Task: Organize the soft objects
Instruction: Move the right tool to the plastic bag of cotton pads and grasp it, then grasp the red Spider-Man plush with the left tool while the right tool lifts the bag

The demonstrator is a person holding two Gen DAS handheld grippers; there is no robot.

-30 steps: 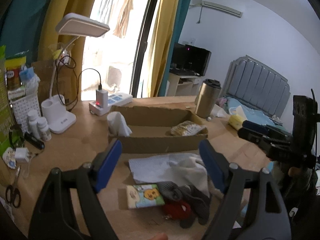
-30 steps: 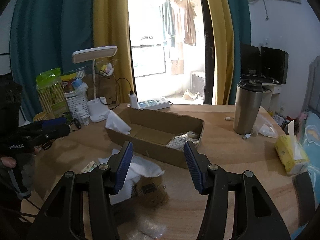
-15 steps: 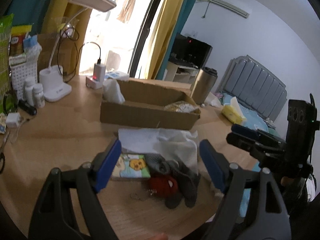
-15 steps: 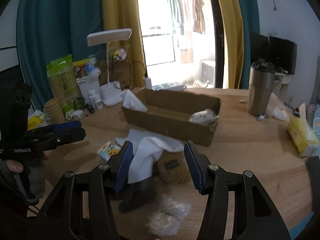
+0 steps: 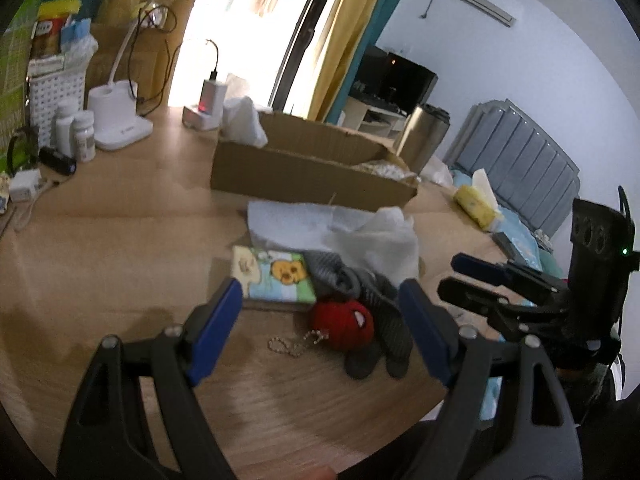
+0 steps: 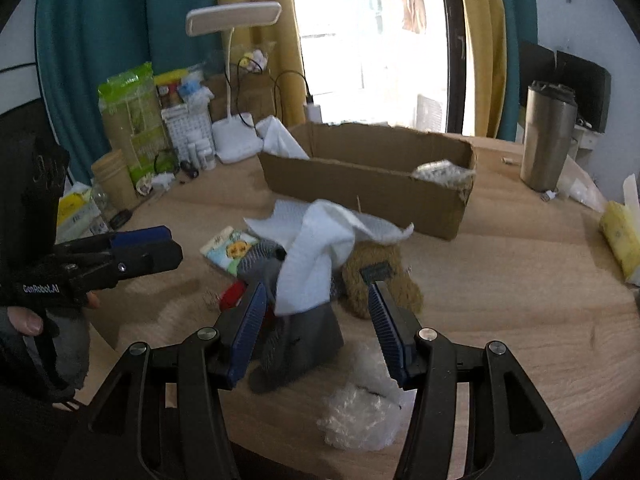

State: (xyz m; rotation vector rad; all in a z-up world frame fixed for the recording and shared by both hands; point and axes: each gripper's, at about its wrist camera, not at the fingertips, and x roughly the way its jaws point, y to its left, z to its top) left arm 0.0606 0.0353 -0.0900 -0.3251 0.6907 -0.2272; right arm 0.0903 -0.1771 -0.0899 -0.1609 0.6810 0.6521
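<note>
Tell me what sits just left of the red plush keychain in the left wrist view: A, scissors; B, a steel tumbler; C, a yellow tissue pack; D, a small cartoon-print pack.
D: the small cartoon-print pack lies flat on the table just left of the red plush keychain.

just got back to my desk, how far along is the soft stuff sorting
Early. Done: a white cloth and a pale bundle sit at the cardboard box's ends. In hand: nothing; the left gripper and right gripper are open. Left: white towel, grey socks, red plush, brown toy.
</note>
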